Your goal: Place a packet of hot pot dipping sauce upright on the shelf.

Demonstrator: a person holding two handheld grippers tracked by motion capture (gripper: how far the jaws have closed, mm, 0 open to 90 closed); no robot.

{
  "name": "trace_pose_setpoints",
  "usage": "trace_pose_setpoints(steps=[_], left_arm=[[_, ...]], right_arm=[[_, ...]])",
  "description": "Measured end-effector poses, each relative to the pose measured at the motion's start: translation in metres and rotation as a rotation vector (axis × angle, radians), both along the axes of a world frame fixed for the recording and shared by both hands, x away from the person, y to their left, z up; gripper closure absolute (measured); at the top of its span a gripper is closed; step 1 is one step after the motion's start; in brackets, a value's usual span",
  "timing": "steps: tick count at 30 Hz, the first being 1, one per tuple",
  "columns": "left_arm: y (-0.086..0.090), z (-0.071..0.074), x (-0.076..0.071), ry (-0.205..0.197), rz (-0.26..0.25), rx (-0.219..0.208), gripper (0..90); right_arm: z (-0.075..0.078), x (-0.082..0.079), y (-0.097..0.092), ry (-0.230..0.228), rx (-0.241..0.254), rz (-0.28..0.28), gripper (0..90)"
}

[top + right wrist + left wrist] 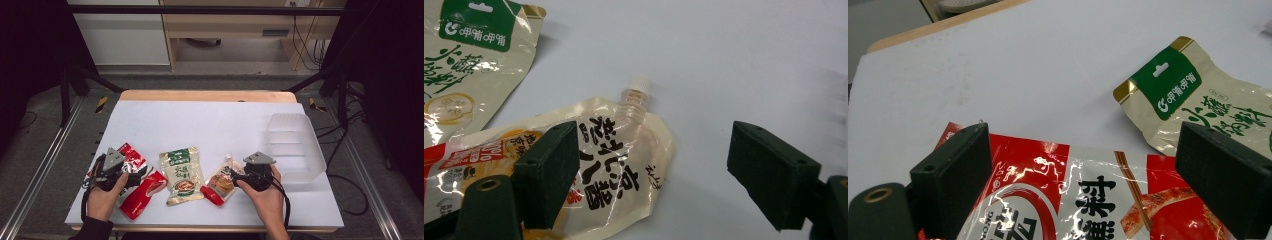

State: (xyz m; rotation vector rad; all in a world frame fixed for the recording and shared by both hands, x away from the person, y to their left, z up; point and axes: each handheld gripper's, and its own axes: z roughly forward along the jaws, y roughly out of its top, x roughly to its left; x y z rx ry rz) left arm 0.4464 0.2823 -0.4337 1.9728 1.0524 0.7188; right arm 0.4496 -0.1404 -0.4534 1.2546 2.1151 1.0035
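Three food packets lie along the table's front. A red packet (pixel 141 187) (pixel 1073 200) with black characters lies at the left, and my left gripper (pixel 136 178) (pixel 1087 150) hovers over it, open, its jaws wide apart and pressing on nothing. A cream packet with a green top (pixel 181 175) (pixel 1188 95) (pixel 464 60) lies in the middle. To its right rests a cream-and-orange spout pouch (pixel 221 181) (pixel 624 165) with its white cap pointing away. My right gripper (pixel 236 176) (pixel 654 145) is low over that pouch, open, with one jaw above the pouch's body and the other above bare table.
A clear plastic bin (pixel 295 145) with dividers stands at the right of the white table top (pixel 200 125). The wooden far edge (pixel 205 95) and dark frame posts bound the table. A hand holds each gripper near the front edge.
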Motion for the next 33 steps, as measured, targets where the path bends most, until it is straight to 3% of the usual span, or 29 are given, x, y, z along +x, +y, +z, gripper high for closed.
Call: trace_pose_setpoints(steps=[7,16,19,28,33], left_arm=[[0.004,0.002,-0.001,-0.006,0.018,-0.016,8.4],[0.003,0.001,-0.001,-0.002,0.016,-0.008,8.8],[0.003,0.001,-0.001,0.0,0.013,0.001,8.9],[0.002,0.0,0.0,0.004,0.006,0.007,9.1],[0.001,0.0,-0.001,0.005,0.002,0.008,9.1]], right_arm=[[-0.003,0.001,0.003,0.023,-0.005,-0.008,29.9],[-0.007,0.003,0.003,0.081,0.01,-0.009,40.4],[-0.009,0.005,0.004,0.086,-0.006,-0.012,43.1],[-0.018,0.015,0.008,0.135,-0.04,-0.029,45.2],[-0.021,0.014,0.007,0.164,-0.02,-0.042,46.5]])
